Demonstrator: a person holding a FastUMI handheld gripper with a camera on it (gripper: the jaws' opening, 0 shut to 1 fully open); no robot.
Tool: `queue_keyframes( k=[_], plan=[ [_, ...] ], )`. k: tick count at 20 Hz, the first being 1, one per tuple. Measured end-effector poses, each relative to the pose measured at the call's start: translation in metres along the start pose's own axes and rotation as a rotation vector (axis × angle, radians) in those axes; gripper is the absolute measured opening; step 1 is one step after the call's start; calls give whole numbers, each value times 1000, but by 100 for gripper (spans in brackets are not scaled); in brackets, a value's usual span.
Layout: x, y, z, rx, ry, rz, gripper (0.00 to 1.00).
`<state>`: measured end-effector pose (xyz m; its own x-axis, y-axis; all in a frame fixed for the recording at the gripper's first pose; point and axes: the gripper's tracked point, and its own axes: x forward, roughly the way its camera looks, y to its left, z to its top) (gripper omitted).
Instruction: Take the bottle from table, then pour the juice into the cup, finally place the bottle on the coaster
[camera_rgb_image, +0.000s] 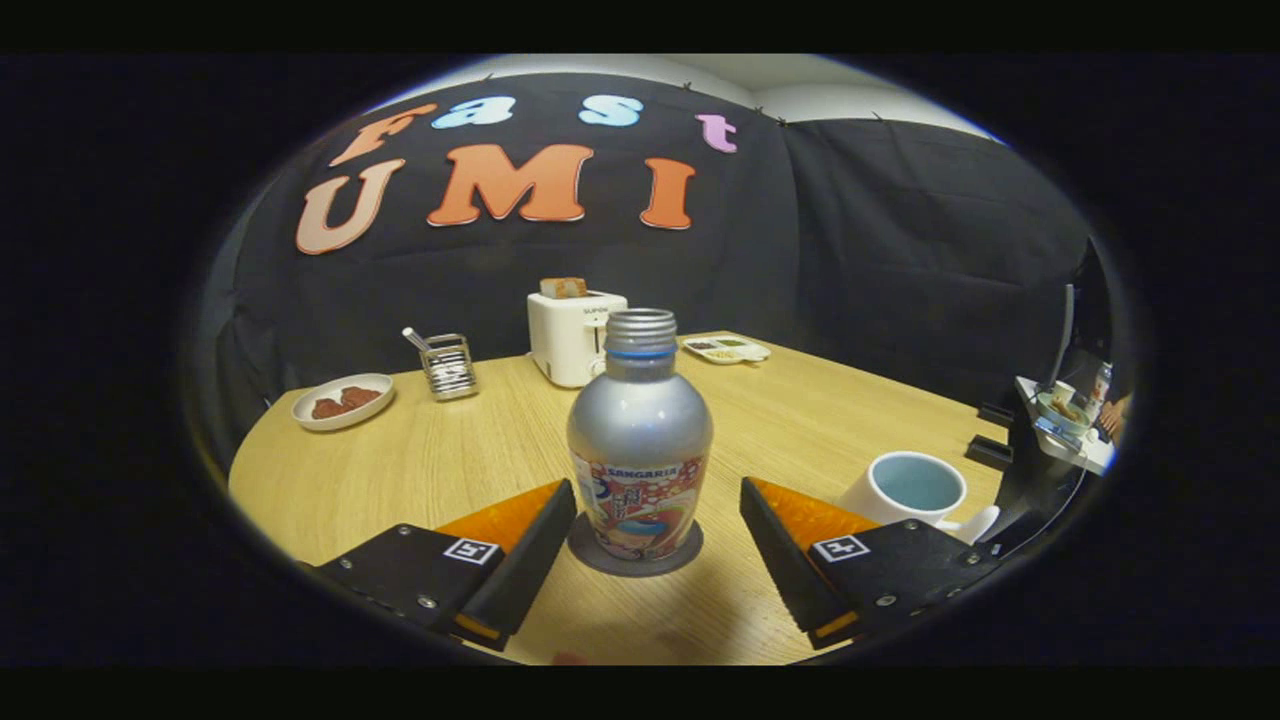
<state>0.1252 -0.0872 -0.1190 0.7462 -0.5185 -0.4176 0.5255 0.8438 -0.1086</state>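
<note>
Silver bottle (640, 435) is standing upright on the coaster (637, 552) on the table (420, 470). The gripper (657, 530) is flanking the bottle, jaws spread, touching nothing. The cup (912, 487) is sitting right of the bottle; a toaster (572, 335) is sitting beyond the bottle.

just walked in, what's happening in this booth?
The hand-held gripper is open, one finger on each side of the bottle with a gap on both sides. The bottle stands upright, uncapped, on the dark coaster. The cup sits to the right on the table.
</note>
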Motion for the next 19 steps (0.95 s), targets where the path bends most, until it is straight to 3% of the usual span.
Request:
queue_keyframes(
  k=[6,16,19],
  plan=[
    [-62,20,38,64,-101,183,98],
    [-158,29,56,27,-250,344,97],
    [-174,26,47,9,-258,354,97]
  ],
)
